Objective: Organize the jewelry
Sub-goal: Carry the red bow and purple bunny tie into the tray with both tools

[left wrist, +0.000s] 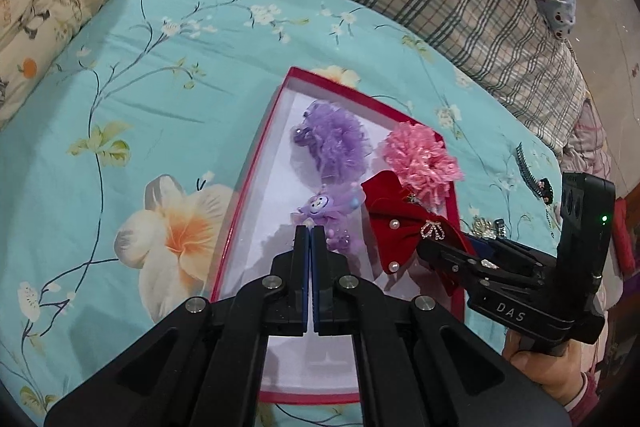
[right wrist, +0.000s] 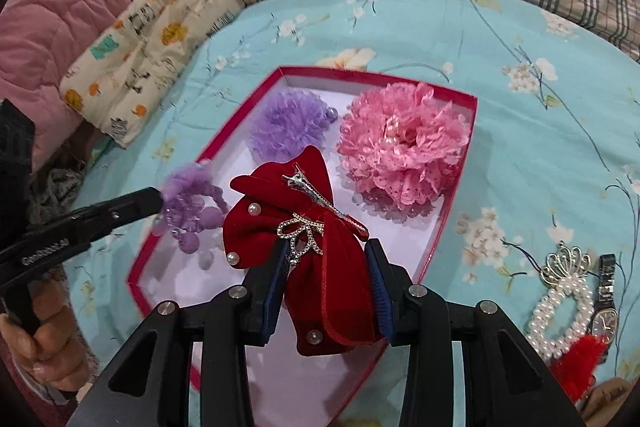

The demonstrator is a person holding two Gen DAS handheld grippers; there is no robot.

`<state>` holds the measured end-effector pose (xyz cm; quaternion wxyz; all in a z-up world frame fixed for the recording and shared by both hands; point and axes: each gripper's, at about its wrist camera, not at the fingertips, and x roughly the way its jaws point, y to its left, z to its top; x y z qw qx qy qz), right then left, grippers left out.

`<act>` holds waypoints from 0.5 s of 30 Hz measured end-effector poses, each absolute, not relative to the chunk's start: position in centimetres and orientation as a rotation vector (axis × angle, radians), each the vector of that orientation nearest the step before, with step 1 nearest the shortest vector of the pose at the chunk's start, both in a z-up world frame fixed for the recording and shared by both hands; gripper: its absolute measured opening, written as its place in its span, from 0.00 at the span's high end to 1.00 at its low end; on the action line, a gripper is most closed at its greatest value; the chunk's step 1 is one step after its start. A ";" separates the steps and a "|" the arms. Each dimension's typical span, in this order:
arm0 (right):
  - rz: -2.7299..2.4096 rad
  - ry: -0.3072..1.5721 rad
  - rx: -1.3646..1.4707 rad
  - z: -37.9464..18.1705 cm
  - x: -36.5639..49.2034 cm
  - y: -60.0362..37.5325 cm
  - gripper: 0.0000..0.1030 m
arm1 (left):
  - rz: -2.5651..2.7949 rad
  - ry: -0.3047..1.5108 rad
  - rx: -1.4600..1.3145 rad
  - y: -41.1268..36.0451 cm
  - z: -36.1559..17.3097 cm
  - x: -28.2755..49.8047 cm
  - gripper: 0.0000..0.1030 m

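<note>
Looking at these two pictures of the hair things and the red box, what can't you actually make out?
- Left wrist view: the near end of the red box is covered by the left gripper.
- Left wrist view: the crown clip and the watch beside it are mostly behind the right gripper.
- Right wrist view: the watch dial is too small to read.
- Right wrist view: the red tassel is cut off by the lens edge.

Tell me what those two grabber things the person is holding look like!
Both are black. The left gripper and the right gripper have flat fingers with dark blue ribbed pads, jointed arms and round silver bolts. White letters "DAS" are printed on the right one's body, and a small green light glows on its upright black block. A pink cuff shows at that wrist.
</note>
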<state>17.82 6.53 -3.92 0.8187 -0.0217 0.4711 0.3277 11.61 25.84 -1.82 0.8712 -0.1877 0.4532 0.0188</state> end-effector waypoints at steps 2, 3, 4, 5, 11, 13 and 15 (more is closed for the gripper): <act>0.694 1.012 -0.059 -4.5 18.1 6.8 0.62 | 0.043 0.956 -0.396 26.1 -2.3 11.9 1.00; 0.689 1.015 -0.066 -4.7 18.2 6.9 0.62 | 0.044 0.963 -0.398 26.2 -2.6 12.1 1.00; 0.690 1.021 -0.070 -5.0 18.3 7.0 0.62 | 0.047 0.970 -0.400 26.2 -2.9 12.3 1.00; 0.690 1.024 -0.071 -5.1 18.3 6.9 0.61 | 0.052 0.977 -0.398 26.3 -3.3 12.4 1.00; 0.695 1.021 -0.108 -5.3 18.2 7.3 0.57 | 0.079 0.993 -0.394 26.7 -4.8 12.8 1.00; 0.694 1.016 -0.120 -5.2 18.2 7.4 0.52 | 0.081 0.994 -0.402 26.9 -4.9 12.7 1.00; 0.699 1.015 -0.119 -5.1 18.1 7.5 0.47 | 0.081 0.993 -0.401 27.0 -5.0 12.6 1.00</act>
